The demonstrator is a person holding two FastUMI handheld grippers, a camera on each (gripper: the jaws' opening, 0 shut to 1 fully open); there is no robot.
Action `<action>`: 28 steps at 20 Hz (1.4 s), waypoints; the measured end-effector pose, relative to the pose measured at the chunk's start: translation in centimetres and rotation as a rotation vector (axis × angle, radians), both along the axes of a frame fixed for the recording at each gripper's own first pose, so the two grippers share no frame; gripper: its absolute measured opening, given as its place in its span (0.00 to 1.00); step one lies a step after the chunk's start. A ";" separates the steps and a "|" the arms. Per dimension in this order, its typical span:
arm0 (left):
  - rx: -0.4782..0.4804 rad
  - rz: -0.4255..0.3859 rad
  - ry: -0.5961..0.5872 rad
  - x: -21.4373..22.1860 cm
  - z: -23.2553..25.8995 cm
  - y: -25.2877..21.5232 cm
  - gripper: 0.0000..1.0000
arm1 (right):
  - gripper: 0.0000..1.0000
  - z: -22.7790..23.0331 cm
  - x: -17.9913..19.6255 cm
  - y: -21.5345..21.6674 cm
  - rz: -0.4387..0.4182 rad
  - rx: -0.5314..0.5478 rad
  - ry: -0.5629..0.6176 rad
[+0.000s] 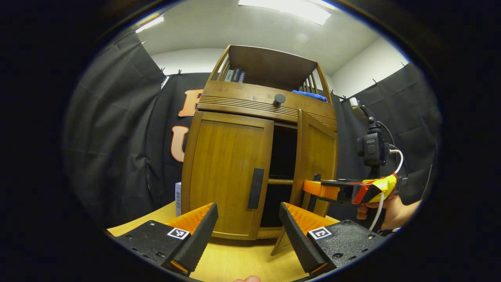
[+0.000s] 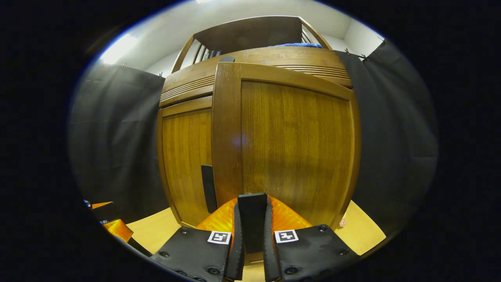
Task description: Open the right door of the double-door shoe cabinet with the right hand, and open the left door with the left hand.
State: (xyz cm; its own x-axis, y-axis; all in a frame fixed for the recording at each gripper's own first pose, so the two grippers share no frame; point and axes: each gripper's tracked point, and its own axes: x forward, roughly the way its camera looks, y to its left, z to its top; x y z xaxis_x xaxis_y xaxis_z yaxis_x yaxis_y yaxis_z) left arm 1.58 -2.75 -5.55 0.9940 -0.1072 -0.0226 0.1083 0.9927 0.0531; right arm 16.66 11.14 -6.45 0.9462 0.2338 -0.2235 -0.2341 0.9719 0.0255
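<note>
A wooden shoe cabinet (image 1: pixel 242 103) stands on a light table. Its left door (image 1: pixel 225 172) is closed, with a black vertical handle (image 1: pixel 255 188). My left gripper (image 1: pixel 247 208) is open, a short way in front of that handle and touching nothing. The right door (image 1: pixel 318 156) is swung partly open, showing a dark interior with a shelf (image 1: pixel 280 181). In the right gripper view the right door (image 2: pixel 293 145) is close ahead, and my right gripper (image 2: pixel 252 206) is shut on the right door's black handle (image 2: pixel 252 223). The left door's handle (image 2: pixel 208 188) shows to the left.
Books (image 1: pixel 235 74) and a blue cloth (image 1: pixel 309 95) sit on the cabinet's top shelf, above a round black knob (image 1: pixel 279 99). A small white box (image 1: pixel 178 197) stands at the cabinet's left foot. A hand (image 1: pixel 393 214) holds the right gripper (image 1: pixel 336 190). Black cloth walls surround the table (image 1: pixel 238 260).
</note>
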 end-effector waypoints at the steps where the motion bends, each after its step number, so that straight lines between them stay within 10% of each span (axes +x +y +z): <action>1: -0.002 -0.002 0.003 0.0 0.1 0.0 0.98 | 0.23 0.1 -0.5 -0.4 0.002 -0.005 -0.002; 16: -0.004 0.002 0.051 0.9 -0.6 -0.8 0.98 | 0.23 1.7 -7.7 -7.6 0.011 -0.032 0.030; 28: 0.027 0.049 0.044 2.5 -0.6 -1.0 0.93 | 0.30 2.0 -9.0 -10.8 0.257 0.042 0.068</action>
